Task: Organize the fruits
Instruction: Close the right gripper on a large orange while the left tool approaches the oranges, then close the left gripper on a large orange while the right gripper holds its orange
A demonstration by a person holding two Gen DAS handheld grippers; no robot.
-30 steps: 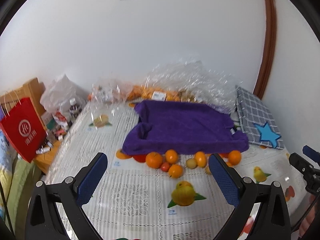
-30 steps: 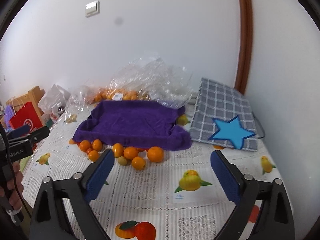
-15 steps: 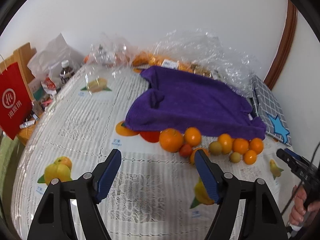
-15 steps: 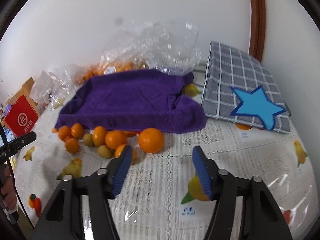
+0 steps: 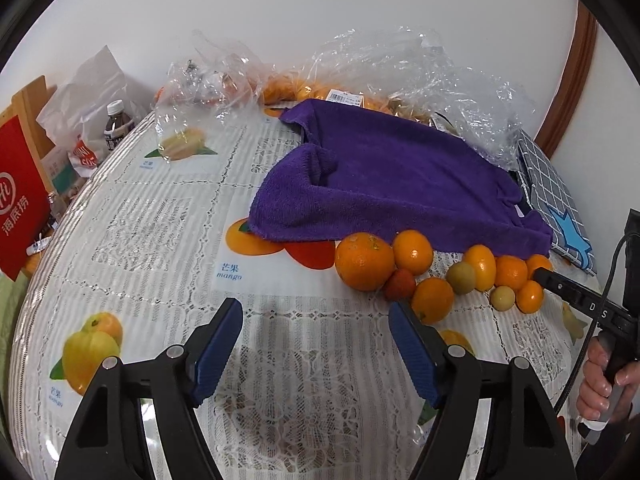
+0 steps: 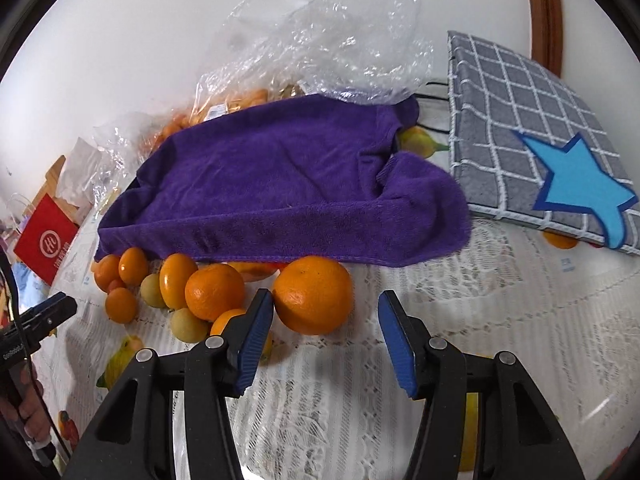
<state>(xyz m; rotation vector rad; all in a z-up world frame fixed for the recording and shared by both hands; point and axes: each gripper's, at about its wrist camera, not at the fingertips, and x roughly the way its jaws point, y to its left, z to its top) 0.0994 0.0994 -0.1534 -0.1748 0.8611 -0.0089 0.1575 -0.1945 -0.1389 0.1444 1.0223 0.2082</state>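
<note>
Several oranges and small yellow-green fruits lie in a row on the table in front of a purple towel [image 5: 392, 184] [image 6: 280, 192]. The biggest orange [image 6: 314, 294] sits just ahead of my right gripper [image 6: 326, 320], close to its left finger; the jaws are open and empty. My left gripper [image 5: 316, 334] is open and empty over bare tablecloth, left of and nearer than another big orange [image 5: 365, 255]. More oranges sit in a clear plastic bag [image 5: 384, 64] behind the towel.
A grey checked cushion with a blue star [image 6: 540, 152] lies at the right. A red paper bag [image 5: 18, 196], a bottle [image 5: 116, 124] and packets stand off the table's left side. The tablecloth [image 5: 160, 220] has printed fruit pictures.
Both grippers have moved down and forward toward the row of fruit and their jaws have narrowed somewhat. The big orange is now just ahead of the right gripper.
</note>
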